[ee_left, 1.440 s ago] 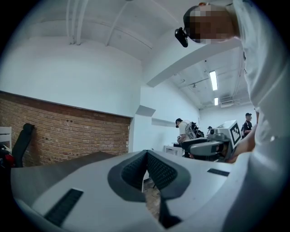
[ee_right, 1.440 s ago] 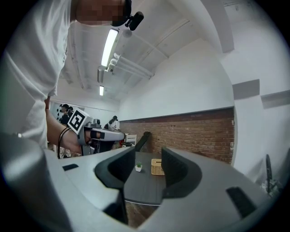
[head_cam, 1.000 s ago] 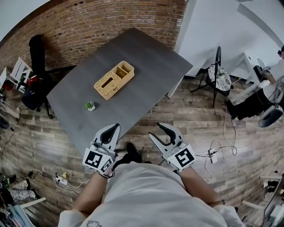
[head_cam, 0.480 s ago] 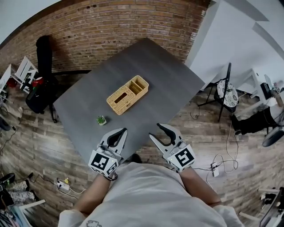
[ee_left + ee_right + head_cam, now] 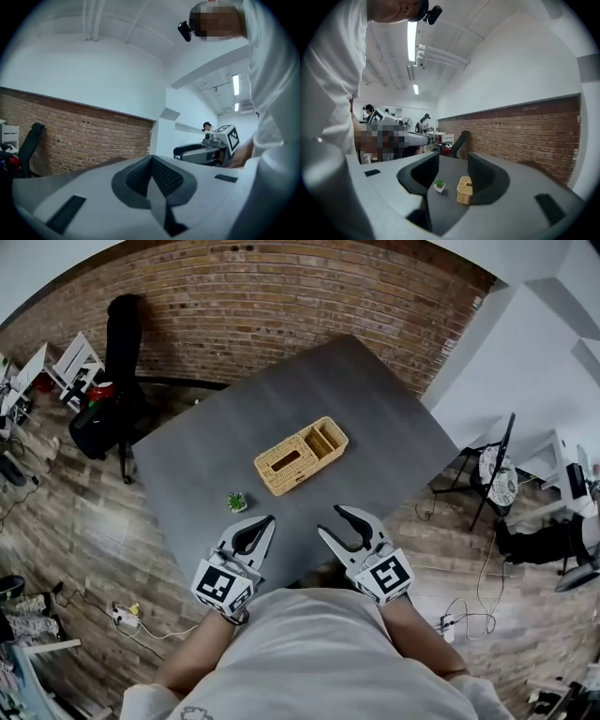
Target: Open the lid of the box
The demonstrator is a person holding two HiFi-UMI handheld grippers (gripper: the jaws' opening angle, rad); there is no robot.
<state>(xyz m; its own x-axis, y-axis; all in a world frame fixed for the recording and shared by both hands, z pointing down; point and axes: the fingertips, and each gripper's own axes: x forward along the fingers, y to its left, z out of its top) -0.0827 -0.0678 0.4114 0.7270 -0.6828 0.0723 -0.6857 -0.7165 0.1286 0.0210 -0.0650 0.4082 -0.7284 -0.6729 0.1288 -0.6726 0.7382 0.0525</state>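
A woven wicker box [image 5: 300, 455] lies in the middle of the dark grey table [image 5: 394, 427]; its left part has a slotted lid, its right part shows open compartments. Both grippers hover at the table's near edge, well short of the box. My left gripper [image 5: 263, 523] has its jaws together with nothing between them, as the left gripper view [image 5: 152, 161] also shows. My right gripper [image 5: 334, 522] stands open and empty. In the right gripper view the box [image 5: 464, 190] appears far off between the open jaws of the right gripper [image 5: 452, 174].
A small potted plant [image 5: 237, 502] stands on the table near the left gripper, also seen as the plant [image 5: 439, 185] left of the box. A brick wall [image 5: 281, 296] runs behind the table; a black chair [image 5: 117, 362] and clutter sit at the left, another chair [image 5: 497, 479] at the right.
The table and box have shifted right and nearer in the head view. Both grippers now reach over the table's near edge instead of the floor.
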